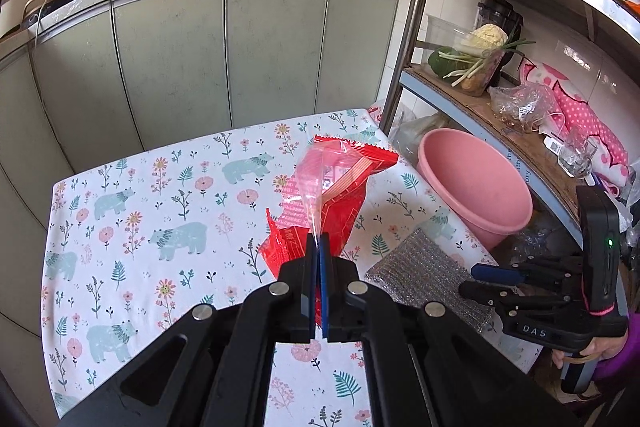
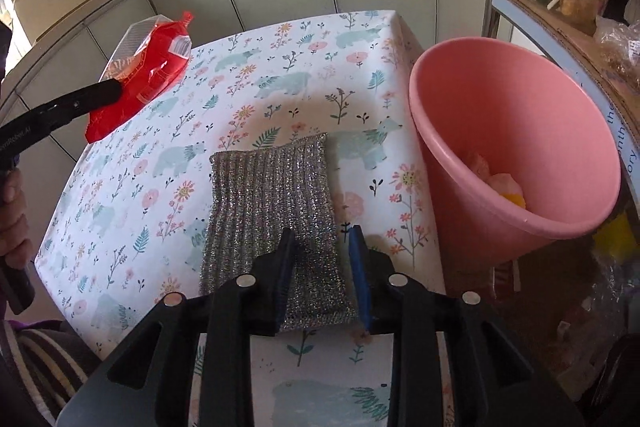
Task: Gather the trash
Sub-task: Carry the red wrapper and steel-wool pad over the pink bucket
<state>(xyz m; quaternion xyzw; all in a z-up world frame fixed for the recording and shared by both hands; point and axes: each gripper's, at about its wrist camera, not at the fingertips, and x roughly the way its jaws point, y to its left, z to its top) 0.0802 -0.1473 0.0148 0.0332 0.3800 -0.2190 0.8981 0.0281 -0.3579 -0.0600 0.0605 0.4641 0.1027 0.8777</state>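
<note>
I had the left gripper (image 1: 319, 247) clamped on the red snack wrapper (image 1: 324, 195) — fingers pinched tight on its clear plastic edge, no gap between the blue pads. In the left wrist view the wrapper hung up from the fingertips at frame centre, crumpled, red foil w/ a see-through part, held above the tablecloth (image 1: 160, 211). In the right wrist view the same wrapper (image 2: 140, 79) sat at upper left, lifted off the cloth (image 2: 280, 75) w/ its shadow-free underside clear of the surface; the left tool's black finger reached it from the left edge.

The right gripper (image 2: 322, 241) was spread apart, holding nothing, its two blue-padded fingers straddling the near end of the silver scouring cloth (image 2: 272, 223). That cloth lay flat on the table, lower centre of the right view; whether the fingertips touched it I couldn't tell. In the left view the right tool (image 1: 486, 281) showed at lower right, just beside the same silver cloth (image 1: 428, 275).

The pink basin (image 2: 516, 131) filled the right side of the right view, beside the table edge, tilted toward the cam, w/ a few orange-pink scraps (image 2: 502, 183) at its bottom. In the left view the basin (image 1: 476, 183) sat right of centre, under the metal shelf rack (image 1: 520, 131).
</note>
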